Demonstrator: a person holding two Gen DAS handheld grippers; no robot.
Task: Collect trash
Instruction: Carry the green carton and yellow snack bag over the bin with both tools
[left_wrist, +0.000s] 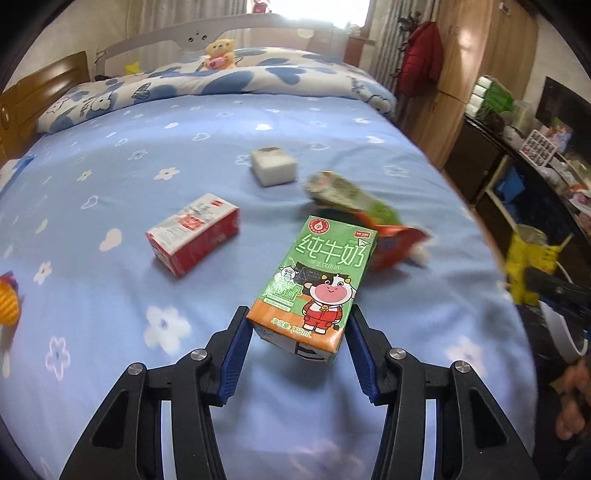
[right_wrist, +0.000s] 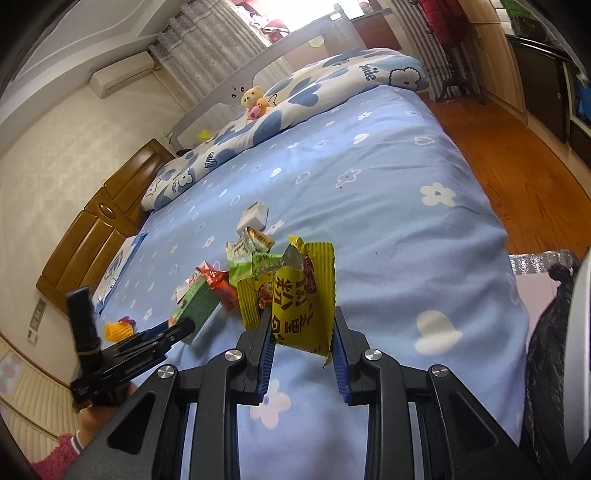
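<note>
Left wrist view showed my left hand-held gripper (left_wrist: 297, 325) with its blue pads on either side of the green milk carton (left_wrist: 317, 280), whose lower end sat between them above the bed (left_wrist: 110, 155). I judged the pads were pinching it, though the contact on the left side was hard to confirm. My right hand-held gripper (right_wrist: 301, 332) was pinched on a yellow snack wrapper (right_wrist: 299, 291), held clear of the sheet. Left on the bed were a red carton (left_wrist: 194, 232), a white tissue pack (left_wrist: 273, 166) and crumpled green and orange wrappers (left_wrist: 369, 218). I judged this the carrying step: both pieces needed taking to the black-lined bin (right_wrist: 550, 332) at the bed's edge to my right, then letting go over its mouth, without snagging the wrappers nearby.
</note>
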